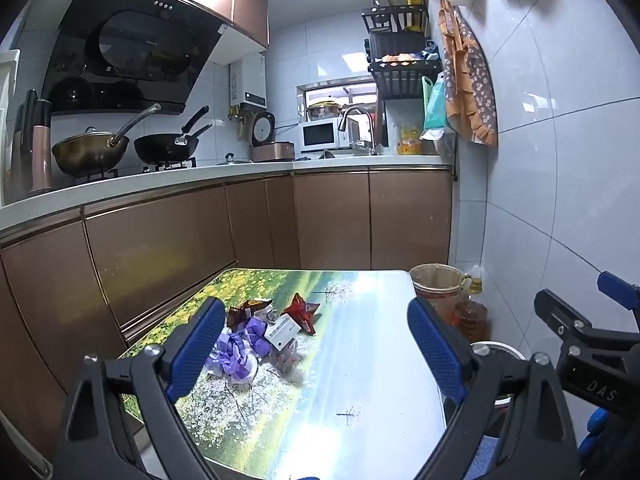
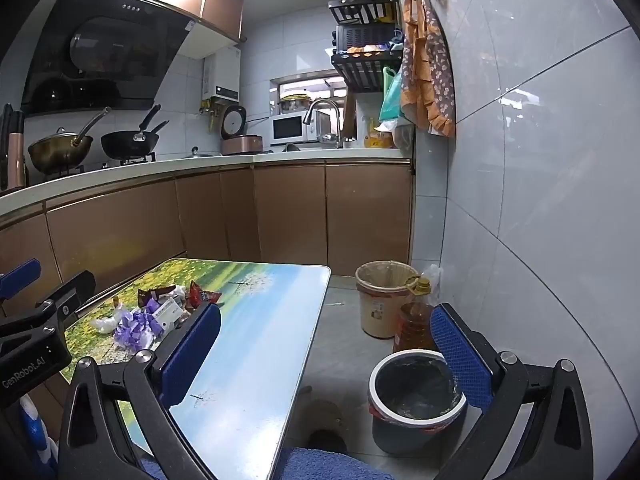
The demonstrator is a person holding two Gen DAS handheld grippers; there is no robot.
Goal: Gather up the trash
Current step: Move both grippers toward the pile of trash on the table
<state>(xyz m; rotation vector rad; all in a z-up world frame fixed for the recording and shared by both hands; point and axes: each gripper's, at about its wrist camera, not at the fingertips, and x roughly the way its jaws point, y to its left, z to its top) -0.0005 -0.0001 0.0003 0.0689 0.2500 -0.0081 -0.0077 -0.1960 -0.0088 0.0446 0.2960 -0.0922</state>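
A heap of crumpled trash (image 1: 260, 332) — purple plastic, red and brown snack wrappers, a white labelled packet — is lying on the far left part of the glossy landscape-printed table (image 1: 360, 360). The left gripper (image 1: 316, 352) is hovering over the table's near end, its blue-padded fingers spread wide and holding nothing. The right gripper (image 2: 326, 354) is likewise gaping wide and empty, hanging over the table's right edge. Below it on the floor, a round grey bin with a white rim and dark liner (image 2: 416, 396) is standing — just beyond it an amber oil bottle (image 2: 414, 326) and a beige lined bin (image 2: 380, 300).
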